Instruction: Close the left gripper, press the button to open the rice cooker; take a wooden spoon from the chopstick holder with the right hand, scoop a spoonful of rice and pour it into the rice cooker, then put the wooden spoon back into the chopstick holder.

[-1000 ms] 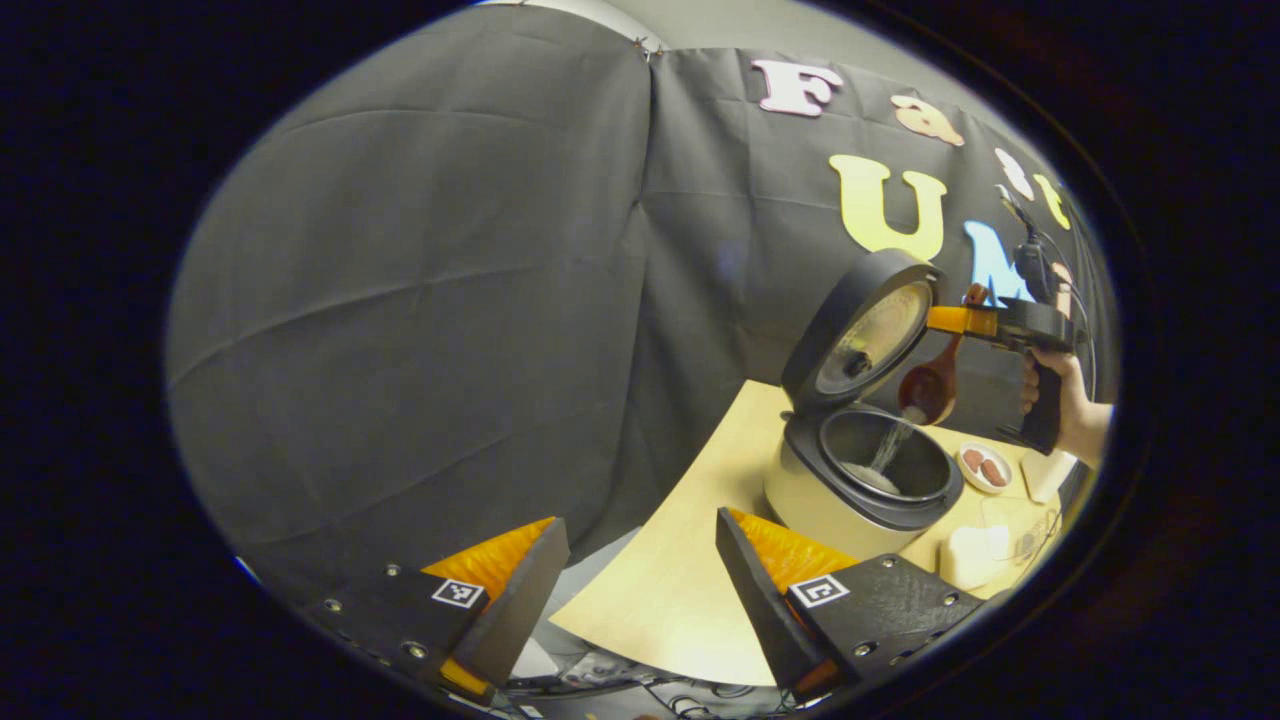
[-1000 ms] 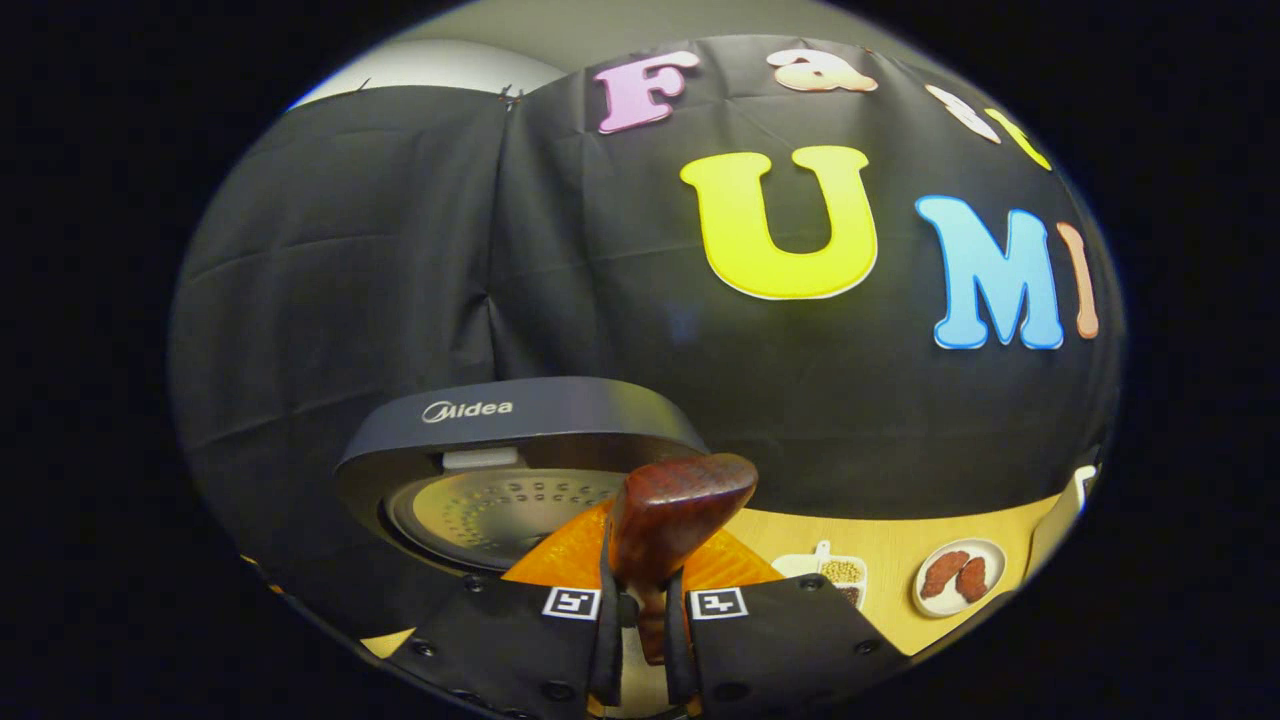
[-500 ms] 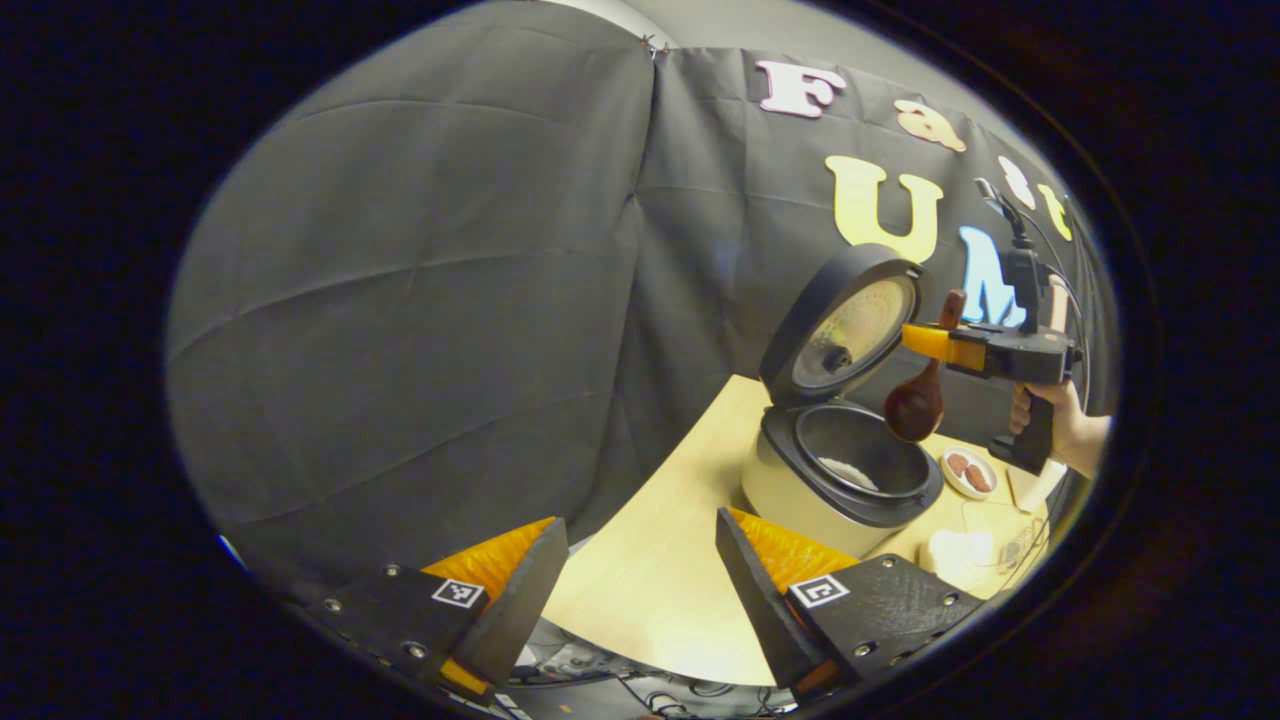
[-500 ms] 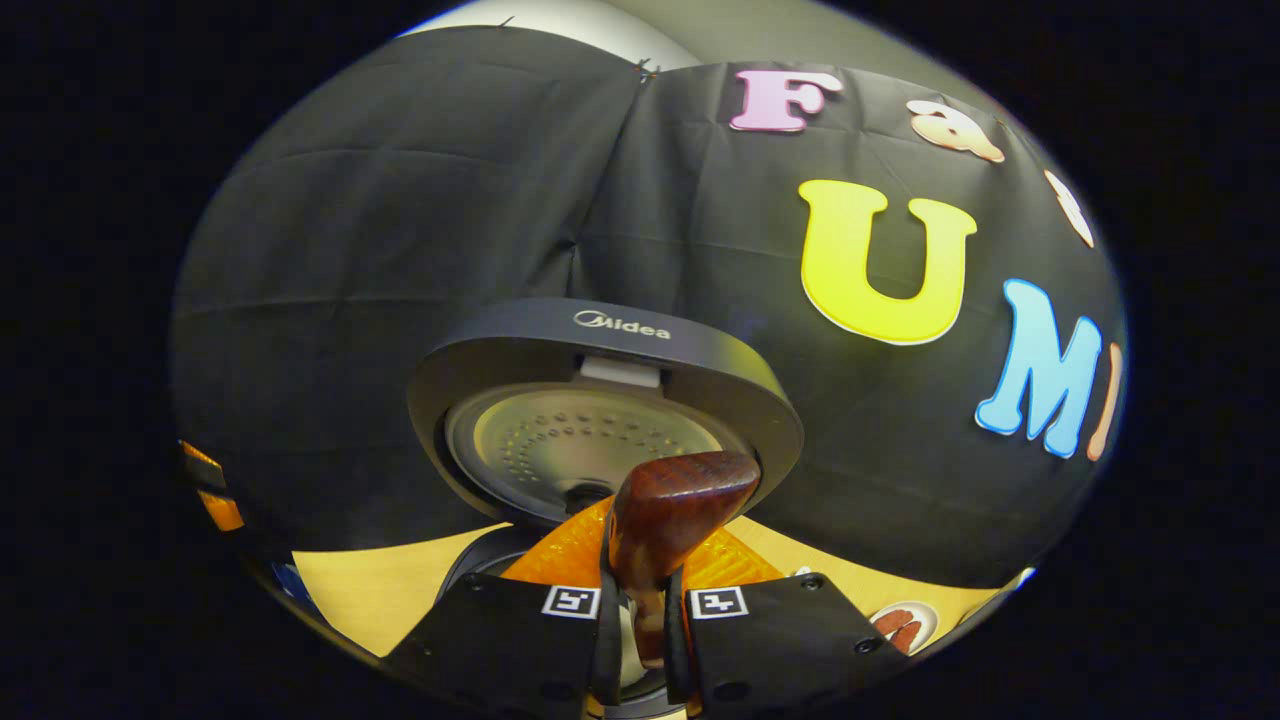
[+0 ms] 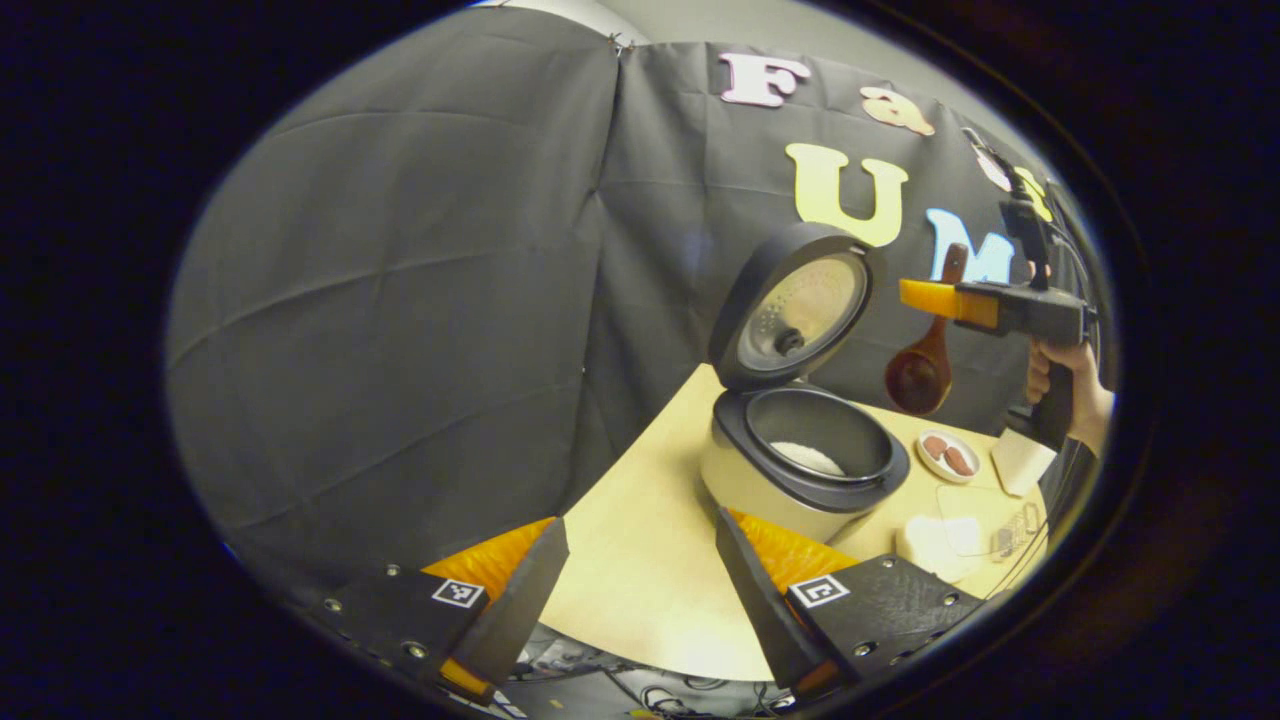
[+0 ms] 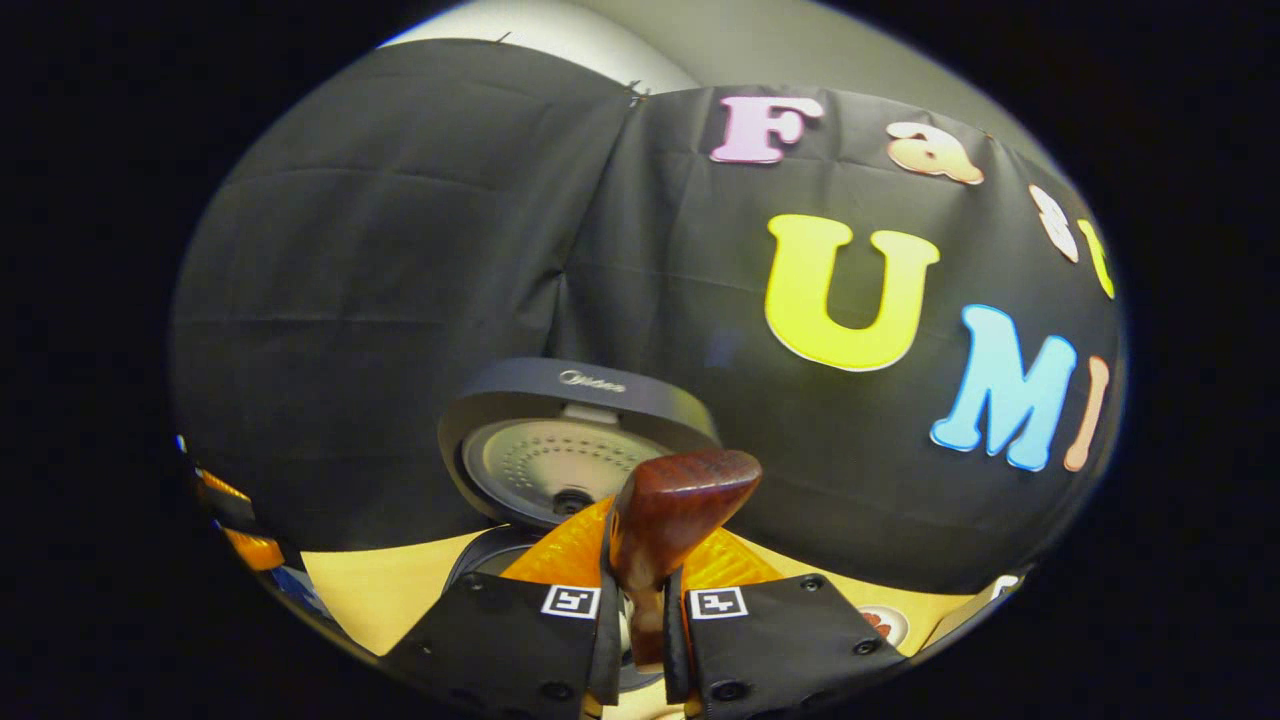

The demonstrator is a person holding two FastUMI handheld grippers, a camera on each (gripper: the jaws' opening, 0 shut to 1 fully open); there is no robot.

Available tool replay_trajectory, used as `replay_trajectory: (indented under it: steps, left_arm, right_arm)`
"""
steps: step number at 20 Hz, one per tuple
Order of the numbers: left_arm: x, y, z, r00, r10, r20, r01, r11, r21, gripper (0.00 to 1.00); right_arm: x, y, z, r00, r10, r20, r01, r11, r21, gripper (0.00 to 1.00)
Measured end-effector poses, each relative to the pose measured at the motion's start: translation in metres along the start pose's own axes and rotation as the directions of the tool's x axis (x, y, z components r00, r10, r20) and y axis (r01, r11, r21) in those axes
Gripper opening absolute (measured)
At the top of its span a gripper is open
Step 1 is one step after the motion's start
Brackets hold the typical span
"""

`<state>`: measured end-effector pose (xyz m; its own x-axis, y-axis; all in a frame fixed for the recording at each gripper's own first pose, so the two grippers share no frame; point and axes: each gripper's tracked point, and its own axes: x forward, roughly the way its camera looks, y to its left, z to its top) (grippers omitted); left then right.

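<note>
Lid of the rice cooker [image 5: 800, 470] stands up and a white heap of rice [image 5: 808, 458] lies in the pot, while the wooden spoon [image 5: 922, 368] hangs bowl-down and looks empty — so you seem to have the button, the scoop and the pour done, with only the return to the chopstick holder left. Your right gripper [image 6: 640, 625] is clenched on the spoon's handle, both fingers pressing it, its end poking up between them, spoon held in the air right of the lid. Your left gripper [image 5: 640, 590] sits released — fingers spread, nothing between them — low over the table [image 5: 650, 580], apart from the cooker.
</note>
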<state>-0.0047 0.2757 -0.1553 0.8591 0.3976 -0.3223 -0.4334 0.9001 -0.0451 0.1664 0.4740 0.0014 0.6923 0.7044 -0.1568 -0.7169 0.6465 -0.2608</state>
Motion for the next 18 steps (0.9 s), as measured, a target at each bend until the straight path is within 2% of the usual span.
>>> replay_trajectory:
  steps: [2,5,7,9,11,12,13,15,16,17,18]
  left_arm:
    - [0.0,-0.024,0.001,0.999,-0.035,-0.007,0.035,0.999,0.002,0.94]
    - [0.002,-0.065,0.008,0.997,-0.08,-0.004,0.08,0.996,0.037,0.94]
    - [-0.003,-0.091,0.017,0.996,-0.086,0.008,0.085,0.995,0.058,0.94]
    - [-0.007,-0.121,0.027,0.996,-0.088,0.026,0.087,0.995,0.045,0.95]
    - [-0.01,-0.151,0.033,0.993,-0.105,0.045,0.105,0.994,0.018,0.93]
    - [-0.012,-0.167,0.035,0.992,-0.118,0.053,0.117,0.993,0.013,0.93]
    - [-0.013,-0.18,0.035,0.99,-0.127,0.057,0.126,0.992,0.017,0.94]
    - [-0.014,-0.2,0.034,0.991,-0.127,0.047,0.125,0.991,0.041,0.94]
    - [-0.016,-0.21,0.037,0.99,-0.131,0.053,0.128,0.99,0.052,0.95]
    - [-0.021,-0.22,0.038,0.989,-0.137,0.061,0.133,0.989,0.062,0.95]
    - [-0.025,-0.23,0.039,0.988,-0.139,0.067,0.134,0.988,0.072,0.94]
  right_arm:
    - [-0.029,-0.028,0.004,0.999,-0.045,0.017,0.044,0.998,0.045,0.19]
    - [-0.072,-0.093,-0.006,0.989,-0.148,0.01,0.146,0.982,0.122,0.15]
    - [-0.1,-0.135,-0.013,0.977,-0.214,0.003,0.211,0.966,0.152,0.19]
    - [-0.129,-0.173,-0.029,0.964,-0.266,-0.017,0.265,0.947,0.18,0.15]
    - [-0.157,-0.21,-0.05,0.946,-0.322,-0.043,0.324,0.923,0.209,0.19]
    - [-0.171,-0.228,-0.059,0.936,-0.348,-0.053,0.351,0.909,0.225,0.14]
    - [-0.183,-0.242,-0.069,0.928,-0.368,-0.063,0.372,0.896,0.244,0.19]
    - [-0.204,-0.269,-0.093,0.914,-0.395,-0.095,0.406,0.868,0.285,0.19]
    - [-0.215,-0.282,-0.103,0.906,-0.409,-0.107,0.421,0.852,0.31,0.15]
    - [-0.226,-0.295,-0.113,0.899,-0.423,-0.116,0.436,0.833,0.341,0.19]
    - [-0.237,-0.307,-0.124,0.891,-0.435,-0.129,0.45,0.81,0.377,0.15]
